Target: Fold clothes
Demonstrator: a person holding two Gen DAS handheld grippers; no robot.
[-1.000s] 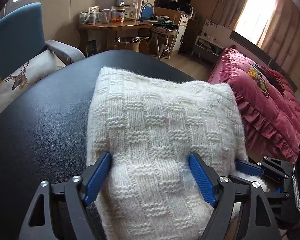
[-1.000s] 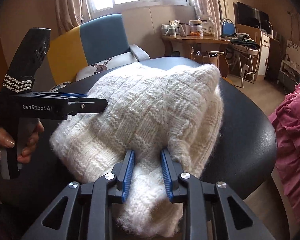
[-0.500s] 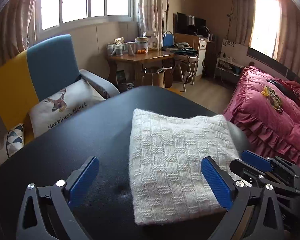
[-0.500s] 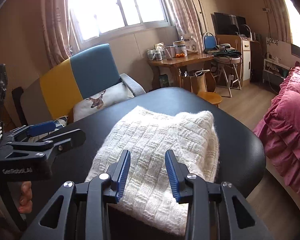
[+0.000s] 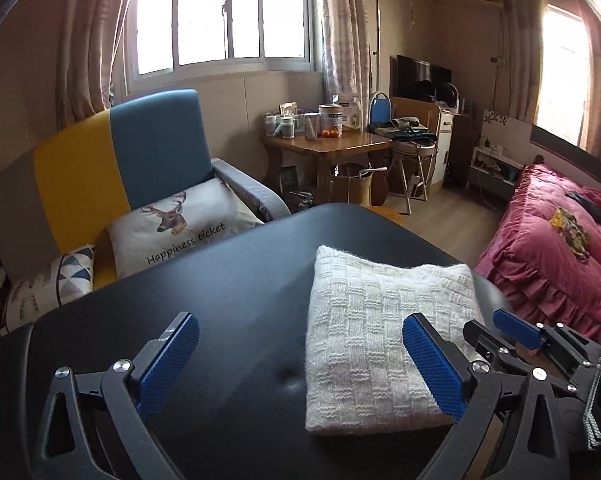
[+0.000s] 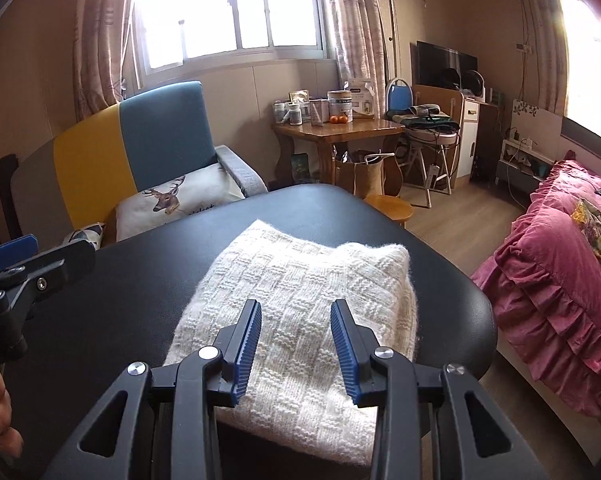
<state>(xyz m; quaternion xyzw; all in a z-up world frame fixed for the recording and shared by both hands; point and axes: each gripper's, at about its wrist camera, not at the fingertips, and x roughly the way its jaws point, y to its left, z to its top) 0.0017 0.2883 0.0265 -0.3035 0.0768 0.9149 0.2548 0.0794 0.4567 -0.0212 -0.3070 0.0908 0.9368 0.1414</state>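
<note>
Standing beyond the far edge of the black table [image 5: 228, 296]: a blue-and-yellow armchair [image 5: 140, 160] cradling a deer cushion [image 5: 180, 228] (lettered "Happiness ticket"). Crowding a wooden side table [image 5: 328, 148] with jars and oranges [image 5: 330, 133]. Spreading along the right: a pink ruffled bed [image 5: 552, 256].

Bare black tabletop [image 5: 228, 292] lies left of folded sweater [image 5: 380, 320].

Deer pillow [image 5: 180, 228] on chair: words "Happiness ticket" (black curly letters, under deer pic). Other labels too small, can't read.
</note>
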